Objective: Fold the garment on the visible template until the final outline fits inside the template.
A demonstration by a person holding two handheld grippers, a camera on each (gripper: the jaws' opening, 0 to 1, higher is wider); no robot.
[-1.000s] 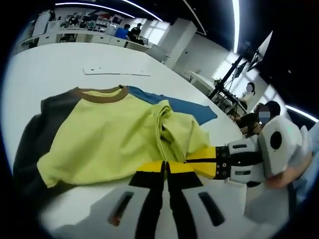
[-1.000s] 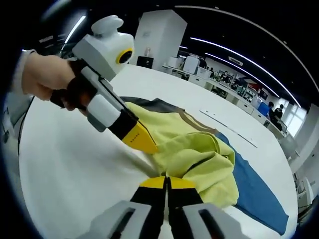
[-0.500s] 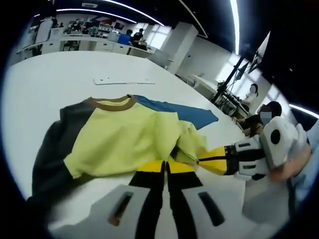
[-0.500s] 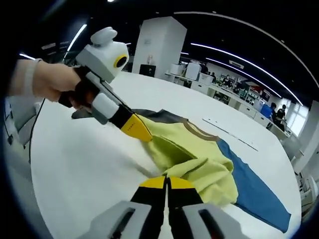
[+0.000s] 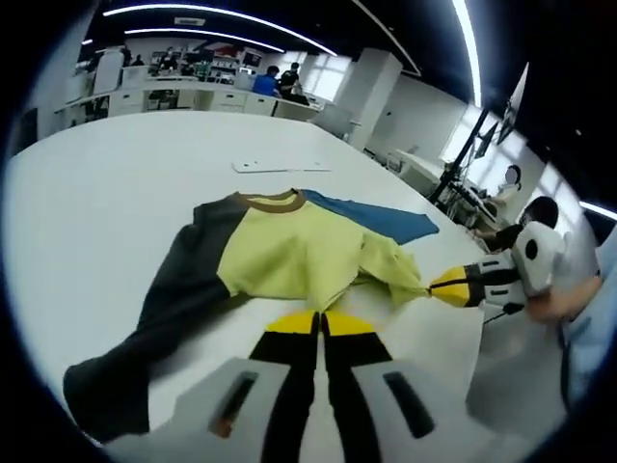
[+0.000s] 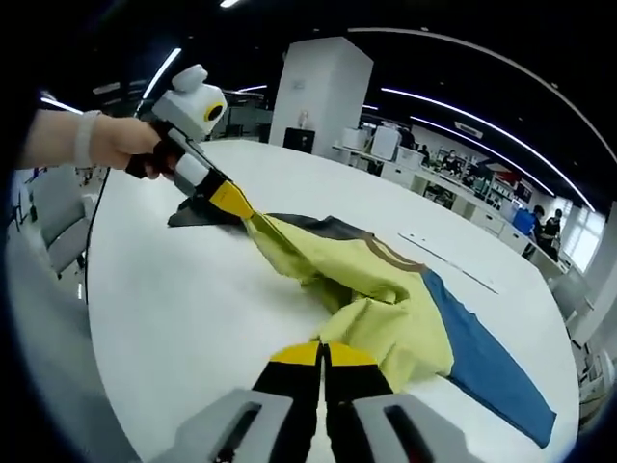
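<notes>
- Dark grey fabric forms the leftmost part of the garment [image 5: 289, 256] in the left gripper view: one long sleeve [image 5: 145, 338] trails toward the camera across the white table [image 5: 96, 193].
- Yellow-green body fabric occupies the middle, with a brown collar [image 5: 273, 201] at the far edge and a blue sleeve [image 5: 381, 220] extending to the right.
- Left gripper [image 5: 318, 323]: its jaws stand closed together at the bottom of its own view. In the right gripper view this same left gripper [image 6: 234, 204] has its yellow tips pinched on the yellow hem, near the dark sleeve.
- Right gripper [image 5: 445, 286]: it enters the left gripper view from the right, tips clamped on a bunched corner of yellow fabric. In its own view the jaws are closed, with fabric meeting the tips.
- Judged purpose of the hold: the two grippers stand well apart, so the hem between them is drawn out into a line, likely to spread it before a fold.
- Pale flat strip [image 5: 281, 166]: it lies on the table beyond the collar, apart from the garment; whether it belongs to the template cannot be determined.
- Position: the garment lies between and ahead of both grippers, on the table.
</notes>
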